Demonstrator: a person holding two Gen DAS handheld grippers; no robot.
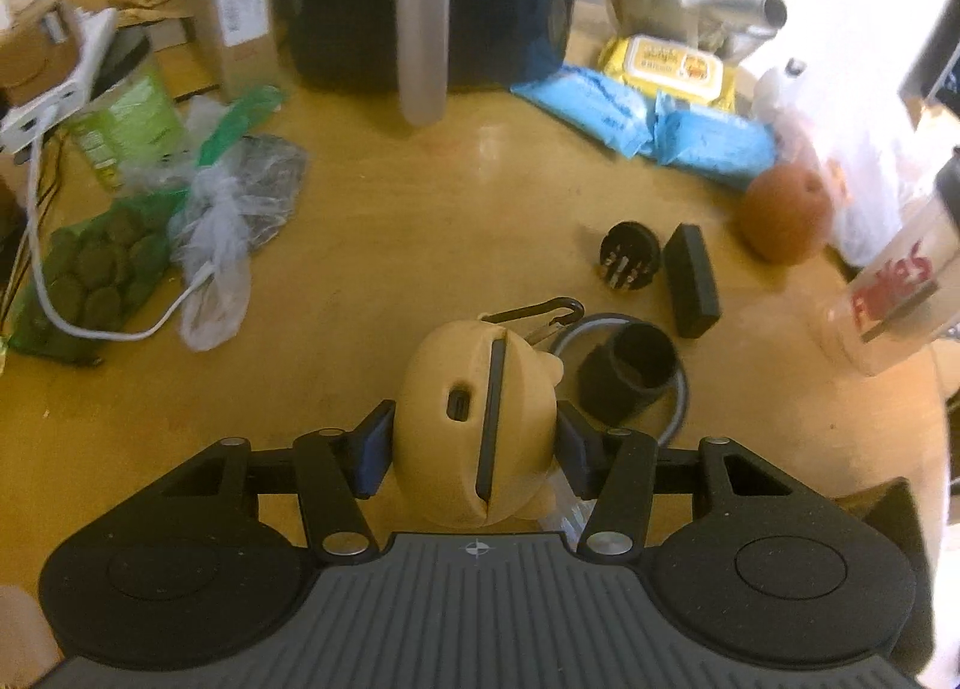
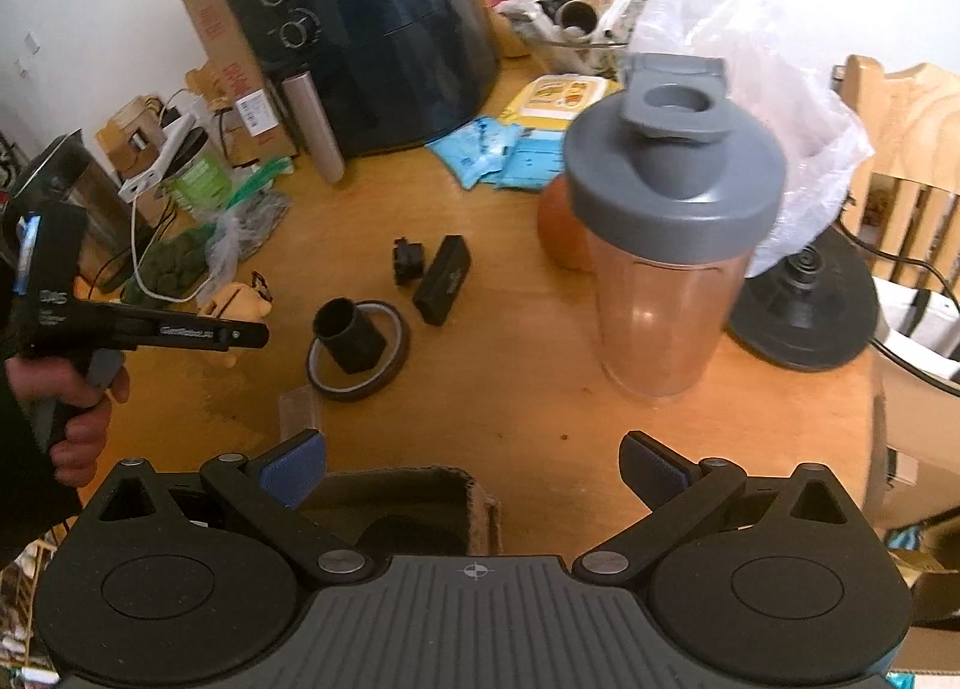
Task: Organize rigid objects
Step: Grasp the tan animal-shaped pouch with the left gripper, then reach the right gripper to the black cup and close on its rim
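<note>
My left gripper (image 1: 474, 443) is shut on a tan earbud case (image 1: 474, 419) with a black carabiner, just above the wooden table (image 1: 390, 281). Just right of it stands a black tube (image 1: 630, 371) inside a tape ring (image 1: 681, 389); beyond lie a black round plug (image 1: 627, 257) and a black block (image 1: 690, 281). My right gripper (image 2: 474, 467) is open and empty over the near table edge, above a cardboard box (image 2: 420, 497). In the right wrist view the left gripper (image 2: 240, 335) holds the case (image 2: 234, 299) at left, near the tube (image 2: 348, 341), plug (image 2: 408, 263) and block (image 2: 441, 281).
A shaker bottle with a grey lid (image 2: 666, 233) stands ahead of my right gripper, an orange (image 2: 558, 233) behind it. A black air fryer (image 2: 384, 29) is at the back. Plastic bags (image 1: 222, 221), blue packets (image 1: 648, 119), a white cable (image 1: 90, 323) and a fan base (image 2: 804, 305) crowd the sides.
</note>
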